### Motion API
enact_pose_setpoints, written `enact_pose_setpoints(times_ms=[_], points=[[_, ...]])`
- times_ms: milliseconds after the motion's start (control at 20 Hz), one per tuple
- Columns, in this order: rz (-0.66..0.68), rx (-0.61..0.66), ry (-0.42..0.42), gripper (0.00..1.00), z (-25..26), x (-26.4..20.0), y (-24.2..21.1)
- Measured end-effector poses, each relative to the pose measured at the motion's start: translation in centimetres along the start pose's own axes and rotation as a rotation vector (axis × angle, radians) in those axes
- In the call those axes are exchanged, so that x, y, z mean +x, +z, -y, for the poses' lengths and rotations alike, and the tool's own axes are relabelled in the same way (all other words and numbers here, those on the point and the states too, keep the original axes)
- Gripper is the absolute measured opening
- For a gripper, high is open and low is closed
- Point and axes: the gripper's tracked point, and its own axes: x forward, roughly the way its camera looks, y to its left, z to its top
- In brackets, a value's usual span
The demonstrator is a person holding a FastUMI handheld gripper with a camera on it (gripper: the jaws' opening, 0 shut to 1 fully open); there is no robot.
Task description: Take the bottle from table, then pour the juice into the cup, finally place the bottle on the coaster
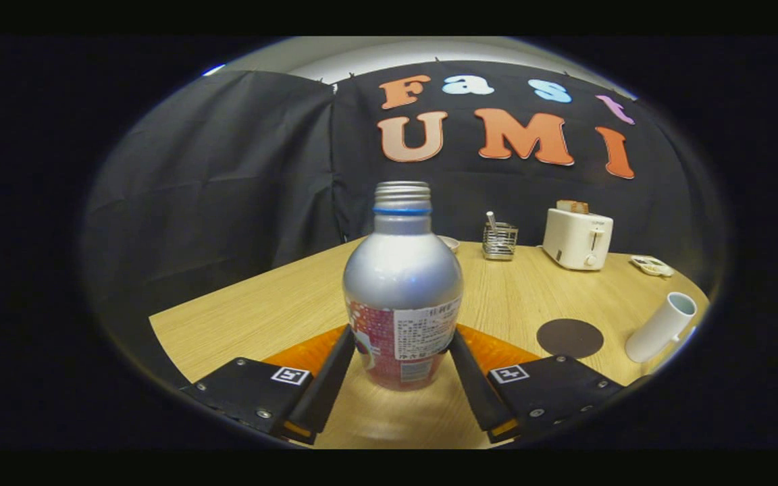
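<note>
Standing upright on the worktop [281,304], the bottle [402,290] sits between the two fingers of the hand-held gripper [402,347], close to the worktop's near edge. Both fingers [331,368] lie against the bottle's lower, labelled part, one on each side, so the hand-held gripper appears closed on it at about the bottle's own width; whether the base is on the wood or just off it I cannot tell. The bottle has a silver body, a printed label around its lower half, a blue ring at the neck and a bare threaded mouth with no cap. Beyond the right finger, a dark round coaster [570,338] lies flat on the worktop, apart from the bottle. Just beside the coaster, nearer the right edge, a white cup [660,327] leans in the fisheye view with its open mouth upward; it does not touch the coaster. Along the far edge stand a small wire rack [500,241] holding something pale, and a white toaster [577,238] with bread in its slot. Near the far right corner lies a small flat dish [652,265]. Part of a small bowl [450,243] peeks out behind the bottle's shoulder.
</note>
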Motion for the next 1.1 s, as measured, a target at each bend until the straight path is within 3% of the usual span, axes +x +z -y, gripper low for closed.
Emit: enact_pose_setpoints(times_ms=[150,550,1100], points=[[0.019,-0.016,-0.017,0.98,-0.1,-1.0,0.6],[0.174,0.106,-0.116,0.97,1.2,-6.2,4.6],[0.394,0.095,-0.262,0.97,6.2,-12.4,12.1]])
